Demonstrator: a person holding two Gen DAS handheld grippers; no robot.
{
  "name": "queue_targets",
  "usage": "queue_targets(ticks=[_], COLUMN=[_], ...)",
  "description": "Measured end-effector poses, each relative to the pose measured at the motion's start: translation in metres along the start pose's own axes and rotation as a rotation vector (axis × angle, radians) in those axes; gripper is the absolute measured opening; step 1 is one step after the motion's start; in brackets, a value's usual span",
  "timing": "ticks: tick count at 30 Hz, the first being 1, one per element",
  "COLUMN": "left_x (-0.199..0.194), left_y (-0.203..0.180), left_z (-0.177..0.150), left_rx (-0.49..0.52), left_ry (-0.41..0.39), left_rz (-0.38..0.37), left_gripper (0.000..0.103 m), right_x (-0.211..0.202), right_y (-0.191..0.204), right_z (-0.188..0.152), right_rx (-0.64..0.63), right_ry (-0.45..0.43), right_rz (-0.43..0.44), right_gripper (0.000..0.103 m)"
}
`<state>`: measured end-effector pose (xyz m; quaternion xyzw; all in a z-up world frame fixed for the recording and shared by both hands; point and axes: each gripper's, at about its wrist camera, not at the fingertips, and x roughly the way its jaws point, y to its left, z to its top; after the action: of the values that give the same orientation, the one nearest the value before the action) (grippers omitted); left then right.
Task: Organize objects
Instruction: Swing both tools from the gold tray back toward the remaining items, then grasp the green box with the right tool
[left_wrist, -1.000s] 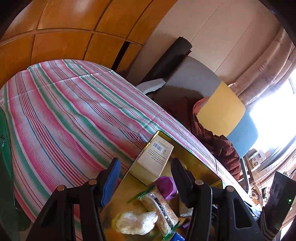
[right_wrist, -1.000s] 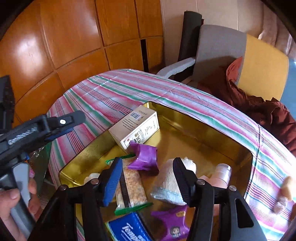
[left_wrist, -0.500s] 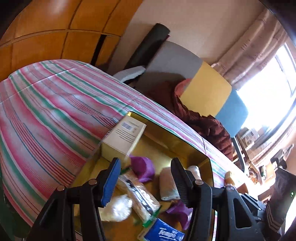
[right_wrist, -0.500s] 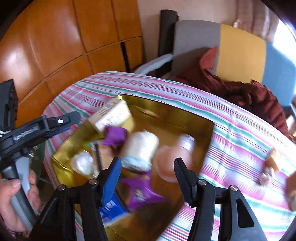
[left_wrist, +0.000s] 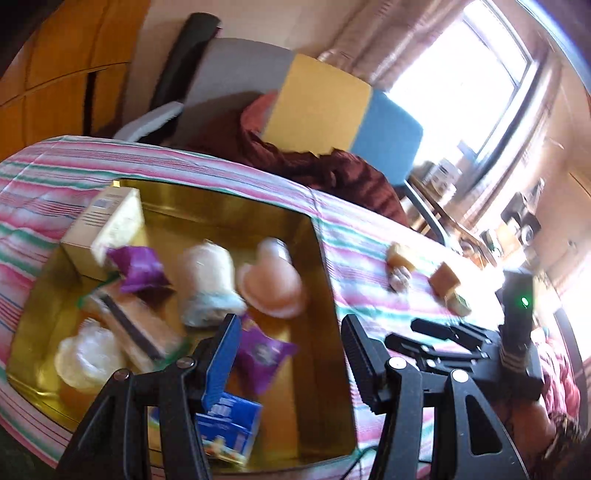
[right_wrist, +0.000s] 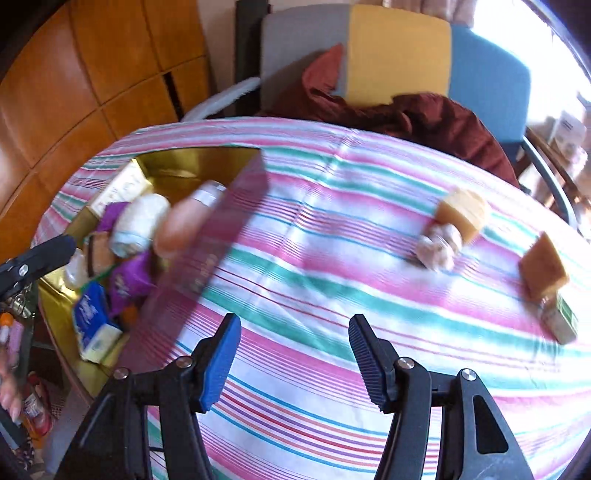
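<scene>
objects are sitting in two groups on the striped tablecloth (right_wrist: 332, 258), some already in the gold tin (left_wrist: 317, 369) and some loose off to its right. nearest in the left wrist view, the left gripper (left_wrist: 288, 354) is hanging over the tin's near right corner with its jaws apart and nothing between them. right under it a blue tissue pack (left_wrist: 229, 417) and a purple pouch (left_wrist: 258, 354) are lying in the tin. further in, a pink bottle (left_wrist: 271, 284), a white roll (left_wrist: 207, 280), a cracker pack (left_wrist: 129, 332) and a cream box (left_wrist: 107, 229) are crowding the tin floor, all pretty blurry. in the right wrist view the right gripper (right_wrist: 291, 354) is hovering over bare cloth, jaws opening, nothing between them. beyond it, out on the cloth, two tan blocks (right_wrist: 461, 214) (right_wrist: 543, 266), a small wrapped lump (right_wrist: 439, 243) and a little green-edged packet (right_wrist: 561, 317) are lying well apart from the tin. a chair (right_wrist: 399, 55) with a dark red cloth (right_wrist: 424, 118) is sitting behind the table.
</scene>
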<state>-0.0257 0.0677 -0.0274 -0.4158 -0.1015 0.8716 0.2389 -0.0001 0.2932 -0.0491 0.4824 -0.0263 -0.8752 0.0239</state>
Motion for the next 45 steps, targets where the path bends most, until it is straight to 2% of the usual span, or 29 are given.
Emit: queue_targets(ticks=[8, 15, 23, 26, 29, 31, 33, 37, 38, 42, 45], left_x=[0.016, 0.025, 0.039, 0.043, 0.048, 0.052, 0.057, 0.066, 0.067, 0.072, 0.076], left_y=[-0.061, -0.093, -0.116, -0.123, -0.128, -0.130, -0.132, -0.134, -0.135, -0.137, -0.137], left_z=[-0.027, -0.045, -0.053, -0.056, -0.058, -0.060, -0.062, -0.063, -0.063, -0.064, -0.065], left_rx=[0.134, 0.201, 0.231, 0.242, 0.252, 0.259, 0.261, 0.246, 0.246, 0.244, 0.238], left_ry=[0.083, 0.125, 0.159, 0.168, 0.180, 0.192, 0.201, 0.218, 0.219, 0.230, 0.240], left_rz=[-0.096, -0.134, -0.150, -0.150, -0.149, -0.140, -0.137, -0.133, -0.129, -0.109, -0.100], left_gripper=[0.057, 0.057, 0.057, 0.057, 0.057, 0.057, 0.057, 0.057, 0.057, 0.057, 0.057], right_x=[0.007, -0.010, -0.039, -0.040, -0.033, -0.022, -0.002, -0.001, -0.002, -0.004, 0.004], right_y=[-0.076, -0.154, -0.271, -0.306, -0.329, -0.338, -0.340, -0.318, -0.308, -0.284, -0.277], right_z=[-0.024, -0.028, -0.013, -0.011, -0.013, -0.015, -0.012, -0.019, -0.022, -0.019, -0.012], right_rx=[0.140, 0.201, 0.255, 0.312, 0.400, 0.448, 0.481, 0.489, 0.463, 0.325, 0.284], right_ry=[0.104, 0.154, 0.056, 0.015, -0.037, -0.055, -0.013, 0.036, 0.057, 0.059, 0.062], right_rz=[-0.037, -0.107, -0.320, -0.331, -0.287, -0.232, -0.157, 0.109, 0.130, -0.023, -0.047], right_gripper=[0.063, 0.073, 0.076, 0.076, 0.076, 0.076, 0.076, 0.076, 0.076, 0.076, 0.076])
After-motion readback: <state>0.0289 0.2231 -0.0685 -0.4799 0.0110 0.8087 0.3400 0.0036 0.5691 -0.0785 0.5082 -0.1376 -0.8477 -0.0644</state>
